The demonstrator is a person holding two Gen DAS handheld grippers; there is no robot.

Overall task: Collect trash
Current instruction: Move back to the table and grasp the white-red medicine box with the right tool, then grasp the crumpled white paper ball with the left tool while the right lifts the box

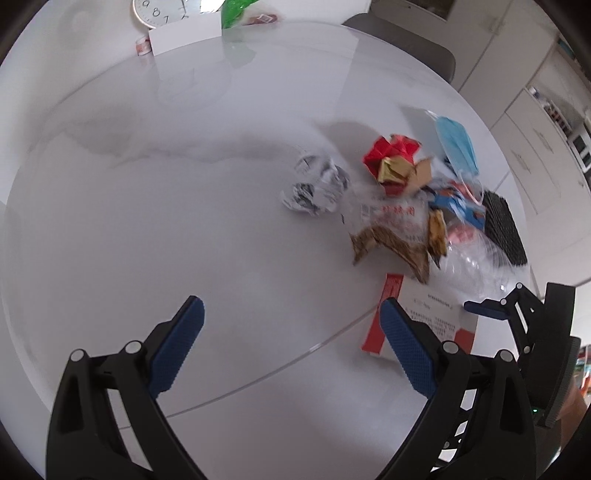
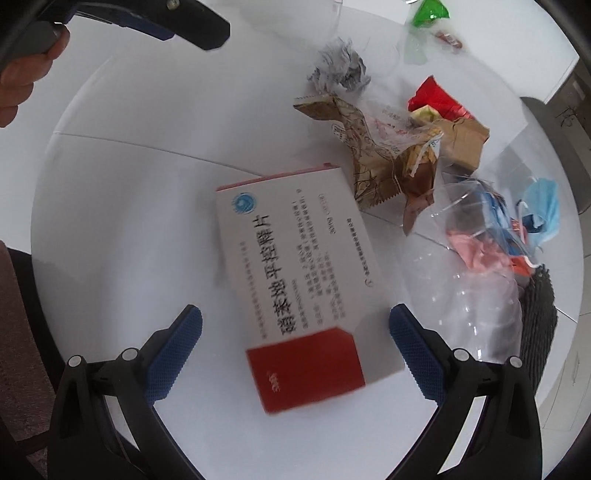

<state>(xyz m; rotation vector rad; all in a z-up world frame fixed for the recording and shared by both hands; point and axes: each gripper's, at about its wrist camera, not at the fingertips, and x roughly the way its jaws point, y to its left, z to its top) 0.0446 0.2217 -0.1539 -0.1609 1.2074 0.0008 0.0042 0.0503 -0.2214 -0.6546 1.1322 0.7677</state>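
Note:
A pile of trash lies on the white round table [image 1: 166, 221]. It holds a crumpled printed paper ball [image 1: 316, 188] [image 2: 340, 66], a red wrapper [image 1: 389, 149] [image 2: 436, 96], a brown patterned wrapper [image 1: 391, 245] [image 2: 373, 155], a blue face mask [image 1: 456, 144] [image 2: 543, 206] and a clear plastic bottle [image 1: 476, 258] [image 2: 476, 295]. A white and red medicine box [image 2: 306, 288] [image 1: 424, 314] lies flat in front of my open right gripper [image 2: 295, 347], with its red end between the fingers. My left gripper [image 1: 291, 343] hovers open over bare table, left of the pile.
A black mesh item [image 1: 504, 230] [image 2: 537, 321] lies at the pile's right edge. At the far side stand a clock [image 1: 160, 11], a white card [image 1: 184, 33] and a green packet [image 1: 232, 11] [image 2: 430, 13]. A grey chair [image 1: 406, 40] and white cabinets [image 1: 535, 147] lie beyond the table.

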